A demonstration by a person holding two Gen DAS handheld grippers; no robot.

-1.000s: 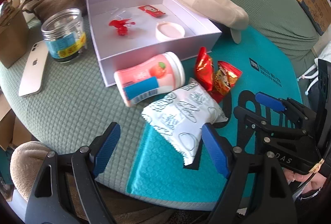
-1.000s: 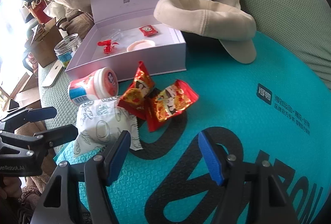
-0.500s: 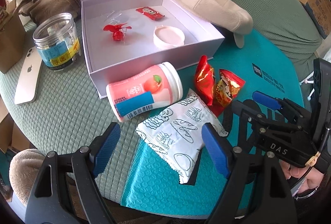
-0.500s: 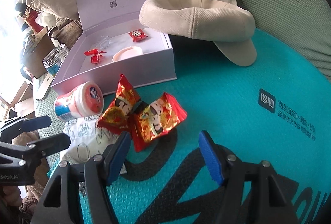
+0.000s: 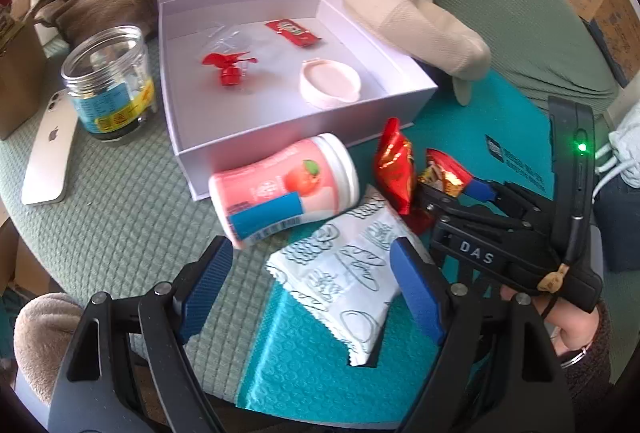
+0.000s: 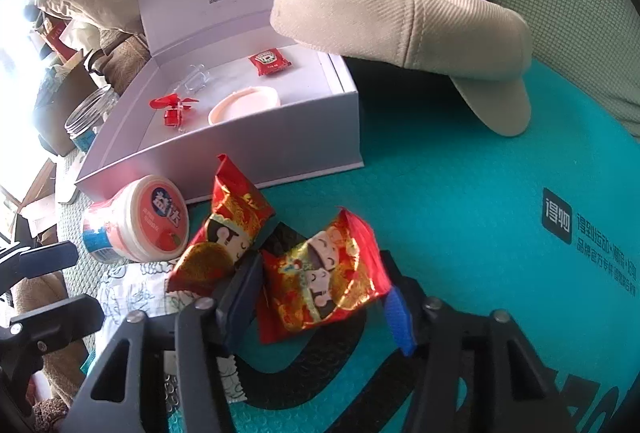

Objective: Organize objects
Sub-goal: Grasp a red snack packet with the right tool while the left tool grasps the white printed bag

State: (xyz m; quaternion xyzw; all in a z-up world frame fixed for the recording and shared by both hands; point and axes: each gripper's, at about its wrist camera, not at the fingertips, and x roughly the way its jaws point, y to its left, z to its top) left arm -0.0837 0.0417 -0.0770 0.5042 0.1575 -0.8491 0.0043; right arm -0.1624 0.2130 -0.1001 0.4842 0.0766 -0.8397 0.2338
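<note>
A: The right claw (image 6: 324,307) had just been closing, and one red sweet packet (image 6: 320,281) sat between its jaws. I could not tell whether the pads were pressing on it yet. The left claw (image 5: 312,289) hung wide with nothing gripped, the white patterned packet (image 5: 344,273) lying just ahead between its fingers.

B: So how much tidying was done?

A: Some. Beyond both claws the open white box (image 5: 280,137) already held a small red toy (image 5: 228,67), a red sachet (image 5: 292,31) and a round pinkish lid (image 5: 330,83). Left outside it were the pink tub (image 5: 280,193) lying on its side against the box's front wall, the second red sweet packet (image 6: 224,233) just left of the right claw, the white packet, and the one the right claw was taking. I'd judge it under halfway.

B: Anything readable?

A: The right claw's body showed "DAS" in the left camera. The teal mat (image 6: 480,193) under the sweets carried a dark logo with Chinese characters, off to the right claw's right. The tub's cap (image 6: 160,217) bore Chinese characters too, with a peach picture on the side. The box's raised lid had a QR code. To the left claw's far left stood a clear jar (image 5: 108,81) with a blue and yellow label, too small to read, beside a white phone (image 5: 48,157) with an apple mark.
</note>
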